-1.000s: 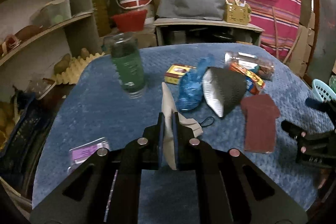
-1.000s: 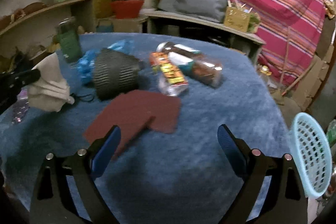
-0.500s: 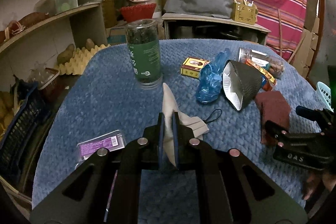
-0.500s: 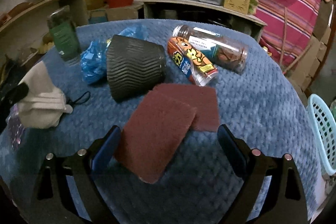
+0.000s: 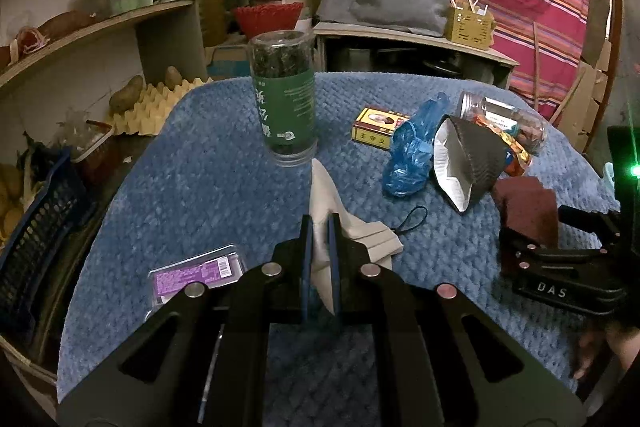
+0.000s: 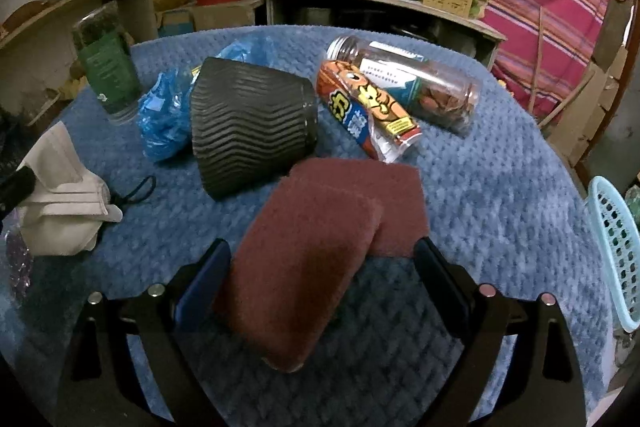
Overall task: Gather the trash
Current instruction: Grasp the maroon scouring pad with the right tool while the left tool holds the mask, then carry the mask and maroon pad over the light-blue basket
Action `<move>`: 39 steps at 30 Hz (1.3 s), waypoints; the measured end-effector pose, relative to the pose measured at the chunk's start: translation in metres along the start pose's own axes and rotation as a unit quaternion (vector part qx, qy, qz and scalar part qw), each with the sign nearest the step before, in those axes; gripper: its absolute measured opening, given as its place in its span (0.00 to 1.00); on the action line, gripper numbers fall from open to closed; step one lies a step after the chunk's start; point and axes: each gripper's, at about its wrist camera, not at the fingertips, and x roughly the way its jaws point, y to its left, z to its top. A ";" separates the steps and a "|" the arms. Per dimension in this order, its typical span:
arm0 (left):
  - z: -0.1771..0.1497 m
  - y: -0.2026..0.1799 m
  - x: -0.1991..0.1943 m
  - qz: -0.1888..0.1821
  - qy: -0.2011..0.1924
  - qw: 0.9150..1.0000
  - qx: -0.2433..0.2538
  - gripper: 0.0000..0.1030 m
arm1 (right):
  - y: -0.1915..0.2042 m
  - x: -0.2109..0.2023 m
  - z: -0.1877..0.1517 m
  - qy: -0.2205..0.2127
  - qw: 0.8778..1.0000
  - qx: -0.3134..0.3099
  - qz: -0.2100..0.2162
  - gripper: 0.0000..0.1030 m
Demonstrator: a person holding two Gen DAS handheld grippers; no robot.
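My left gripper (image 5: 320,227) is shut on a beige face mask (image 5: 326,203), also seen in the right wrist view (image 6: 60,187) at the left. My right gripper (image 6: 322,259) is open, its jaws on either side of a dark red scouring pad (image 6: 320,247) lying on the blue table cover (image 6: 500,187); the pad also shows in the left wrist view (image 5: 528,203). A black ribbed paper cup (image 6: 248,131) lies on its side beyond the pad, next to a blue plastic bag (image 6: 164,115) and a snack wrapper (image 6: 368,107).
A green tea jar (image 5: 284,99) stands upright at the back. A clear jar (image 6: 416,83) lies on its side. A yellow box (image 5: 378,133) and a purple packet (image 5: 196,273) lie on the cover. A light blue basket (image 6: 616,247) hangs at the right edge.
My right gripper has moved forward over the table until the red pad sits between its open jaws. My left gripper still holds the mask and has shifted slightly.
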 end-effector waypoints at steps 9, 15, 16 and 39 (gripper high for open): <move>0.001 -0.001 0.000 -0.001 -0.002 1.000 0.000 0.06 | 0.005 -0.004 -0.003 -0.003 0.999 -0.026 0.038 0.58; 0.006 -0.011 -0.006 -0.002 -0.012 1.000 0.002 0.06 | -0.008 -0.009 -0.002 -0.010 0.998 -0.015 0.060 0.57; 0.007 -0.013 -0.007 -0.003 -0.014 1.000 0.002 0.06 | -0.012 -0.009 -0.002 -0.012 0.998 -0.012 0.062 0.57; 0.046 -0.110 -0.059 -0.078 -0.085 0.992 0.044 0.06 | -0.162 -0.052 0.011 -0.072 0.995 0.033 0.053 0.57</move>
